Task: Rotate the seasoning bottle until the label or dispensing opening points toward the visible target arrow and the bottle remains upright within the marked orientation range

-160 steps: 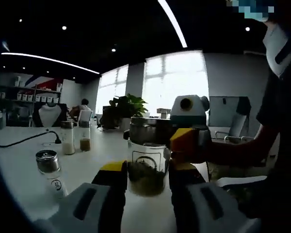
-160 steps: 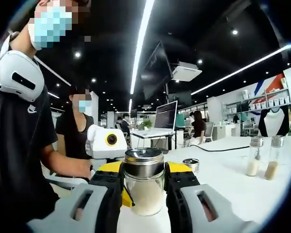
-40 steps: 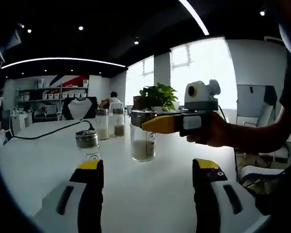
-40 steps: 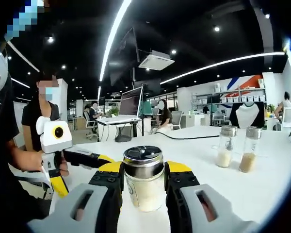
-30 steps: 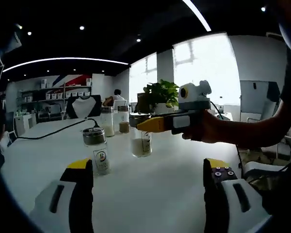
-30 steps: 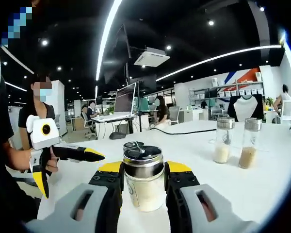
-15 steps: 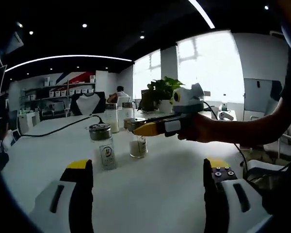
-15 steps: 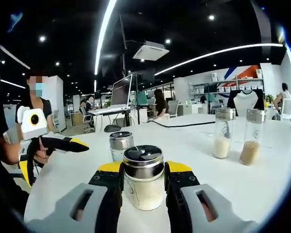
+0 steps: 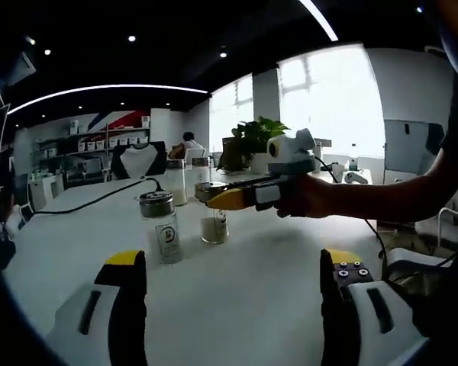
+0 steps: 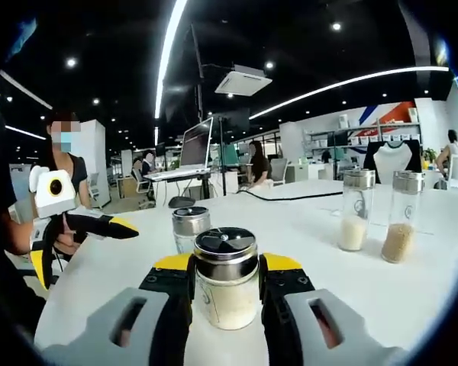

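between right gripper [image 10: 225, 286] jaws still: seasoning bottle [image 10: 226, 278]

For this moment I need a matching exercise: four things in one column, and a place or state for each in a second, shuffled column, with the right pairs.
Things:
1. Right gripper
2. Left gripper
3. Small labelled bottle
4. Two tall bottles

Places or states:
A. Open, nothing between its fingers
B. Side by side on the white table, off to the right in the right gripper view
C. Shut on the seasoning bottle with the pale filling
D. Upright beside the gripped bottle, touched by neither gripper

Pairs: 1-C, 2-A, 3-D, 4-B
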Available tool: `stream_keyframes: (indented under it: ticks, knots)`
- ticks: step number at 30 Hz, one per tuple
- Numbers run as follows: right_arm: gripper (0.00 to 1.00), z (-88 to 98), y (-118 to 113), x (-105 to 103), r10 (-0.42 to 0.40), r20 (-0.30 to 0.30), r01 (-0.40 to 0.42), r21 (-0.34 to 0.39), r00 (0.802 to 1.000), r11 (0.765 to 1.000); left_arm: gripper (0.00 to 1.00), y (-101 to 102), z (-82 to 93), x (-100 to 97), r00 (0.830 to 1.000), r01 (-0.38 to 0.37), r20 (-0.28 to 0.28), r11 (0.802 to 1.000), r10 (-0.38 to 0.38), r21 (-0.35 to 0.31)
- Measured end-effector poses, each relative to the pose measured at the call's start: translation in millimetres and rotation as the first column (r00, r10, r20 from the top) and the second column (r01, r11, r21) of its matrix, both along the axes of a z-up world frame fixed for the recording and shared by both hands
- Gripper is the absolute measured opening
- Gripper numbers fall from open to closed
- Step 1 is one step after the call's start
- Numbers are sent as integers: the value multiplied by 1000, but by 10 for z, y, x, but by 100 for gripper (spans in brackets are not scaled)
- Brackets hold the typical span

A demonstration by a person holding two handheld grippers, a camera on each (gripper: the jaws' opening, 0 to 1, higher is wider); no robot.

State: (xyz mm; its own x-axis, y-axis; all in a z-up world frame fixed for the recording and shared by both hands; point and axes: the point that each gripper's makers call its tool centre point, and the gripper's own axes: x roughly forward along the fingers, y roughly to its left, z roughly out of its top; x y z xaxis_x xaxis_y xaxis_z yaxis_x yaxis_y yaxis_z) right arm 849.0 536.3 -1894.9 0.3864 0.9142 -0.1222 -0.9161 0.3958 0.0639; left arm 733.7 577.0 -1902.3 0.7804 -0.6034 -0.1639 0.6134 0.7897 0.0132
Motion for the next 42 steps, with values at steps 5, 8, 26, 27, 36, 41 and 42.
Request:
stream_keyframes:
  ticks: [5, 8, 26, 27, 36, 41, 42]
  knots:
    - [31, 5, 3, -9, 7, -3, -7, 11, 1000, 1000, 100, 5, 2, -6, 1000, -2, -1, 1000, 2, 1]
    - [31, 6, -1, -17, 4, -1, -4, 22, 1000, 1000, 100, 8, -9, -10, 1000, -2, 0, 1000, 2, 17]
    - [33, -3, -6, -12, -32, -17, 32, 19, 999, 999, 100, -18, 48, 0, 1000, -8, 13, 1000, 8, 27]
    - [37, -2, -8, -5, -35, -15, 36, 16, 999, 999, 100, -17, 46, -1, 1000, -8, 12, 1000, 8, 28]
    - [44, 332, -105, -13, -67, 50, 65, 43, 996, 997, 100, 31, 41, 8, 1000, -27, -4, 1000, 27, -5]
    - [44, 475, -221, 158, -113, 95, 110, 35, 989, 993, 100, 34, 41, 13, 1000, -30, -4, 1000, 30, -9]
    - [44, 481, -242, 193, -120, 95, 117, 37, 988, 992, 100, 32, 45, 14, 1000, -31, -5, 999, 31, -12]
